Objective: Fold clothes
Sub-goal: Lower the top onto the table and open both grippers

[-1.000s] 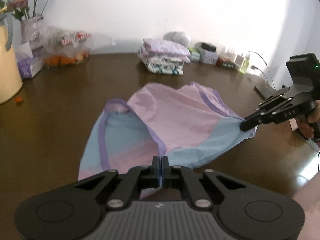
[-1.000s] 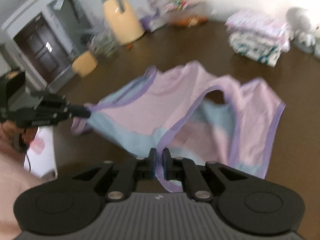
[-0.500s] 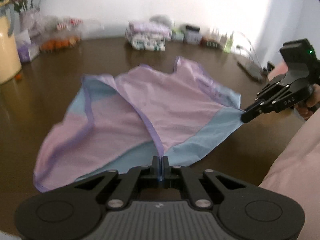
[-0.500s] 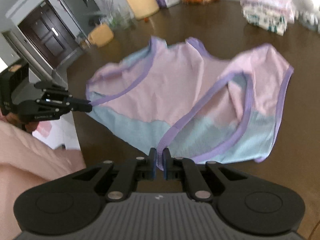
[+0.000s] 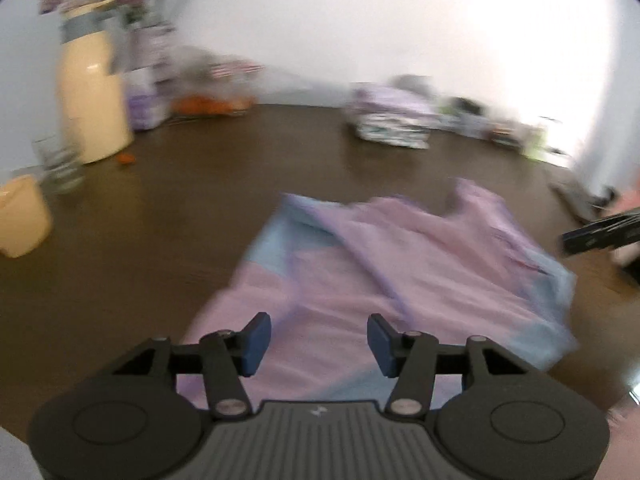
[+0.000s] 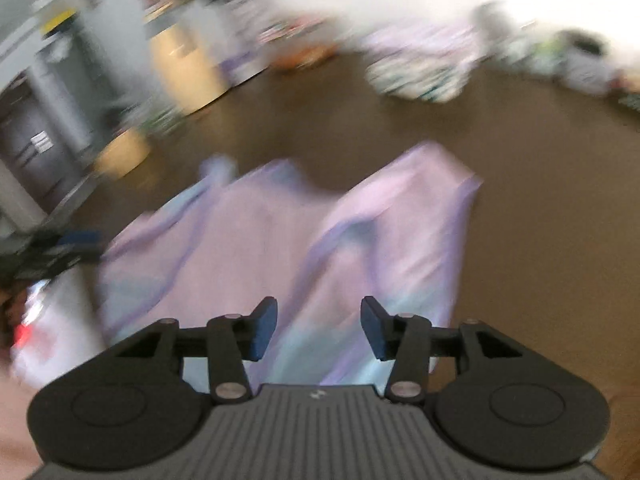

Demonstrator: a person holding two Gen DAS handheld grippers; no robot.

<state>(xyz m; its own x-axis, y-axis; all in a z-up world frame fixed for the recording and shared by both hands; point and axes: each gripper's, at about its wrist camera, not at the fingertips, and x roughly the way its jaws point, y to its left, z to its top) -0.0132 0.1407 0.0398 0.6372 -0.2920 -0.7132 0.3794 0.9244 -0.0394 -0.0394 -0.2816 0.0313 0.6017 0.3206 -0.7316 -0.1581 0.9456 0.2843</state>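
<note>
Now spreading step done: left gripper [image 5: 318,340] and right gripper [image 6: 318,330] jaws just opened, empty, pastel garment [image 5: 392,292] released on table [image 5: 200,184]; next, regrasp edge for first fold.

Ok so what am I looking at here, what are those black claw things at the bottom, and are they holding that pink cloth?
No robot: a person carries a hand-held gripper in each hand, each with a forward-looking fisheye camera. One picture looks along the left hand-held gripper, the other along the right hand-held gripper. A pink and light-blue garment with purple trim lies on a dark brown table. Both grippers' jaws have just been opening; they stand apart and hold nothing. A stack of folded clothes sits behind.
</note>
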